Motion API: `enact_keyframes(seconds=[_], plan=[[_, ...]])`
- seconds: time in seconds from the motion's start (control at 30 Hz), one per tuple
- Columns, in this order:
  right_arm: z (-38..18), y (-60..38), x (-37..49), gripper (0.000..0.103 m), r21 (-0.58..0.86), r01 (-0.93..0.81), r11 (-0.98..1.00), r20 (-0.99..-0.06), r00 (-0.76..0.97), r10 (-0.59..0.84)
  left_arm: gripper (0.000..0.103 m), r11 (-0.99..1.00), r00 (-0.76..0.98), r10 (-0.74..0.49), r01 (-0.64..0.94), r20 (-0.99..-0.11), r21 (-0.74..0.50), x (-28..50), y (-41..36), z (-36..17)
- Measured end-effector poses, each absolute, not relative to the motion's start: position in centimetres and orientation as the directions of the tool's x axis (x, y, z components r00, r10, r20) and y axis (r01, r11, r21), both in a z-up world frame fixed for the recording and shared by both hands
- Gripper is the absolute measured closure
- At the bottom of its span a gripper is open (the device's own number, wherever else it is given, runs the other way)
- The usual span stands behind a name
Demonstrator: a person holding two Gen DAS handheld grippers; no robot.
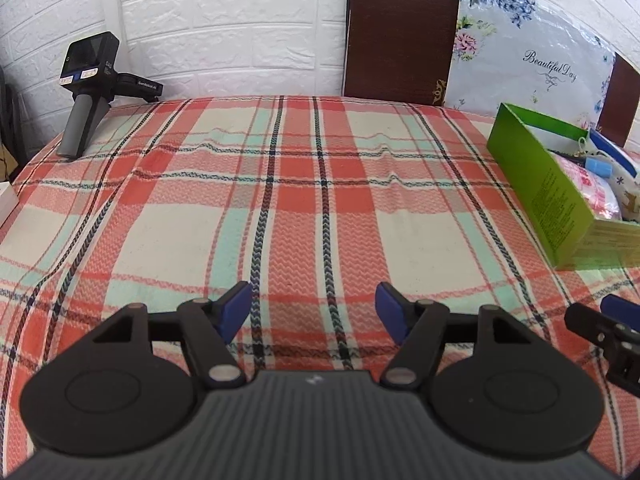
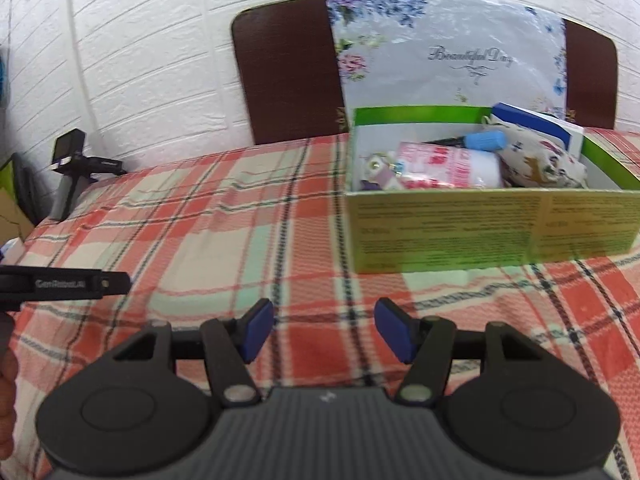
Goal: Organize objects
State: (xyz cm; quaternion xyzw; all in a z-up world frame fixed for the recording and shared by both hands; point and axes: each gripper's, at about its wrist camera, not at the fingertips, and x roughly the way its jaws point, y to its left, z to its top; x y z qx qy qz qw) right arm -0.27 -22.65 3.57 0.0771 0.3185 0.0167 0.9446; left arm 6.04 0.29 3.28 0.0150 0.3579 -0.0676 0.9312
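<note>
A green cardboard box (image 2: pixel 480 232) stands on the plaid tablecloth, right of centre in the right wrist view and at the right edge of the left wrist view (image 1: pixel 536 184). It holds a pink-and-white pack (image 2: pixel 448 168), a light blue tube (image 2: pixel 486 140), a patterned pouch (image 2: pixel 540 160) and a blue-and-white carton (image 2: pixel 536 124). My left gripper (image 1: pixel 314 312) is open and empty over bare cloth. My right gripper (image 2: pixel 324 330) is open and empty, short of the box's near wall. Part of it shows at the right edge of the left wrist view (image 1: pixel 608 328).
A spare black handheld gripper (image 1: pixel 88 92) stands at the far left table corner by the white brick wall. A dark brown chair back (image 1: pixel 400 32) draped with a floral plastic sheet (image 2: pixel 448 52) stands behind the table. The plaid cloth (image 1: pixel 280 200) covers the table.
</note>
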Motion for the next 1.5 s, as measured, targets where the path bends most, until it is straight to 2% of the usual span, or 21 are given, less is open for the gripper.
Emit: enact_keyframes(seconds=[0.07, 0.13, 0.23, 0.33, 0.4, 0.7, 0.93, 1.23, 1.5], plan=[[5.0, -22.8, -1.0, 0.039, 0.185, 0.025, 0.982, -0.587, 0.804, 0.090, 0.029, 0.988, 0.737, -0.133, 0.150, -0.663, -0.031, 5.2, 0.2, 4.2], [6.4, -23.1, -2.0, 0.026, 0.217, 0.034, 0.976, -0.569, 0.816, 0.098, 0.016, 0.984, 0.753, -0.156, 0.174, -0.639, -0.036, 4.2, -0.1, 5.5], [8.1, -23.4, -4.0, 0.017, 0.223, 0.045, 0.974, -0.542, 0.836, 0.086, 0.003, 0.980, 0.789, -0.172, 0.200, -0.589, -0.018, 2.5, -0.8, 7.3], [9.1, -24.0, -5.7, 0.004, 0.242, 0.077, 0.967, -0.529, 0.846, 0.065, 0.000, 0.977, 0.815, -0.179, 0.212, -0.552, -0.003, 1.3, -1.4, 8.7], [9.6, -24.4, -6.6, 0.000, 0.251, 0.103, 0.962, -0.520, 0.853, 0.044, 0.000, 0.977, 0.830, -0.174, 0.212, -0.529, 0.011, 0.8, -1.7, 9.4], [10.3, -24.2, -8.0, 0.000, 0.245, 0.156, 0.957, -0.539, 0.842, 0.001, 0.000, 0.979, 0.859, -0.157, 0.201, -0.487, 0.039, -1.0, -2.1, 10.3], [10.7, -23.9, -8.9, 0.000, 0.219, 0.140, 0.966, -0.491, 0.871, -0.015, 0.000, 0.965, 0.878, -0.044, 0.162, -0.477, 0.208, -1.9, -4.1, 10.4], [9.2, -25.6, -9.2, 0.000, 0.274, 0.203, 0.940, -0.524, 0.851, -0.031, 0.000, 0.951, 0.863, -0.067, 0.207, -0.500, 0.230, -3.2, -5.6, 10.2], [9.5, -25.7, -9.9, 0.000, 0.271, 0.211, 0.939, -0.500, 0.865, -0.051, 0.000, 0.948, 0.828, -0.080, 0.235, -0.556, 0.214, -3.6, -6.2, 10.0]])
